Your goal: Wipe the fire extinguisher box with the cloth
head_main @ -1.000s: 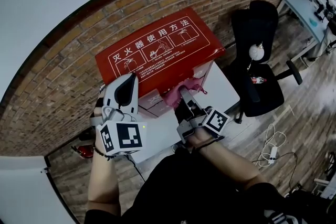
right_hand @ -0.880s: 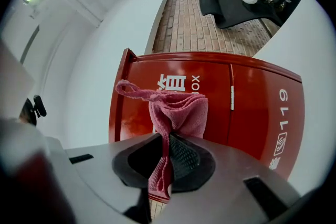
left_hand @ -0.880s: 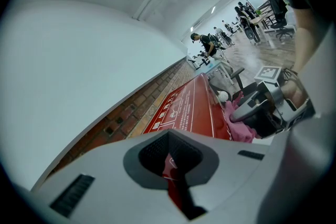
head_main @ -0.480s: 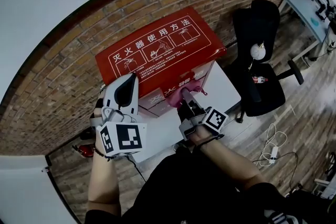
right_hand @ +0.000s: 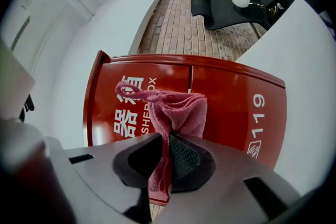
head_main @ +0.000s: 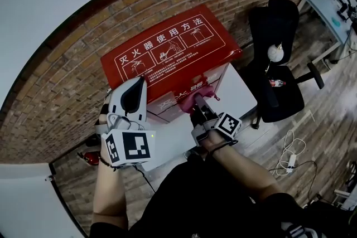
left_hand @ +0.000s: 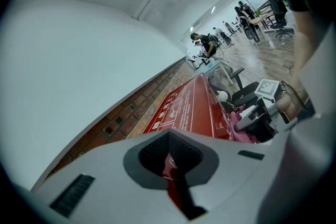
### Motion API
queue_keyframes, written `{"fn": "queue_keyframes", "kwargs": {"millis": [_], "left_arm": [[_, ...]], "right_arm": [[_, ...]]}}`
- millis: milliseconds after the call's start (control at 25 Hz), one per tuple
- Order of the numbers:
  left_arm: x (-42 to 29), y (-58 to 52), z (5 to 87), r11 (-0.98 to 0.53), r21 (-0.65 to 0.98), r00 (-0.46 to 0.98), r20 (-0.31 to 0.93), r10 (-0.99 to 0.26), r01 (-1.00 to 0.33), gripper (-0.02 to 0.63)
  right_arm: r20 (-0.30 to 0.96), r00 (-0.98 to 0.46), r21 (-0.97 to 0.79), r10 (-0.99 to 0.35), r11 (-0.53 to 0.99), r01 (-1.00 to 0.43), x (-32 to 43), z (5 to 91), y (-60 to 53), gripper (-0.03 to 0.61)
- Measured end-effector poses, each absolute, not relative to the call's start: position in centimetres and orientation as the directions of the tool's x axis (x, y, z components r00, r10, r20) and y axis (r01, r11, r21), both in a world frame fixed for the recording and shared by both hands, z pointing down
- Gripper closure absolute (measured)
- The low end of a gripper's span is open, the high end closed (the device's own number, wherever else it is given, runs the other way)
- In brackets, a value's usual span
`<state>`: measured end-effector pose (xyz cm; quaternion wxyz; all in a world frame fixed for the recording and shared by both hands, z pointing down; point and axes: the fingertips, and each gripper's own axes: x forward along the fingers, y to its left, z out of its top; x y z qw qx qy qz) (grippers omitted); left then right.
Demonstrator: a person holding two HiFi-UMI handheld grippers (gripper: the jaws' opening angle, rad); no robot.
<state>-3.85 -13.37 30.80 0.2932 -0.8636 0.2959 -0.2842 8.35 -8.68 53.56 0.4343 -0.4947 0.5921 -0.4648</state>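
Observation:
The red fire extinguisher box (head_main: 167, 53) stands against the brick wall, its lid printed with white characters and its front face (right_hand: 231, 107) marked 119. My right gripper (head_main: 196, 98) is shut on a pink cloth (right_hand: 176, 113), which bunches against the box's front. The cloth (head_main: 192, 95) shows just below the lid's edge in the head view. My left gripper (head_main: 135, 86) is shut and holds nothing, hovering at the box's left front corner. In the left gripper view the box's lid (left_hand: 191, 107) stretches ahead, with the pink cloth (left_hand: 239, 128) and the right gripper (left_hand: 262, 113) at its right.
A black office chair (head_main: 276, 75) stands to the right of the box. A white panel (head_main: 237, 89) leans beside the box. Cables (head_main: 290, 156) lie on the wooden floor. A desk (head_main: 326, 11) is at the far right. People stand far down the room (left_hand: 205, 44).
My right gripper has sunk down the box's front face with the cloth. The left gripper has stayed in place.

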Motion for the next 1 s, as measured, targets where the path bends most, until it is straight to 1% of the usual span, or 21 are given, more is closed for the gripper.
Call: {"fn": "queue_keyframes", "kwargs": {"millis": [440, 880, 1000], "left_arm": [[-3.9, -13.4, 30.8, -0.653, -0.674, 0.662, 0.318, -0.678, -0.346, 0.601], [-3.9, -13.4, 30.8, -0.653, -0.673, 0.663, 0.317, -0.678, -0.346, 0.601], [-3.9, -13.4, 30.8, -0.653, -0.674, 0.662, 0.317, -0.679, -0.346, 0.601]], "right_arm": [[-0.029, -0.123, -0.986, -0.992, 0.049, -0.157, 8.3, 55.1, -8.8, 0.528], [-0.001, -0.111, -0.982, -0.994, 0.022, -0.186, 8.5, 55.9, -8.6, 0.528], [0.013, -0.106, -0.987, -0.994, 0.005, -0.159, 8.4, 56.4, -8.5, 0.528]]}}
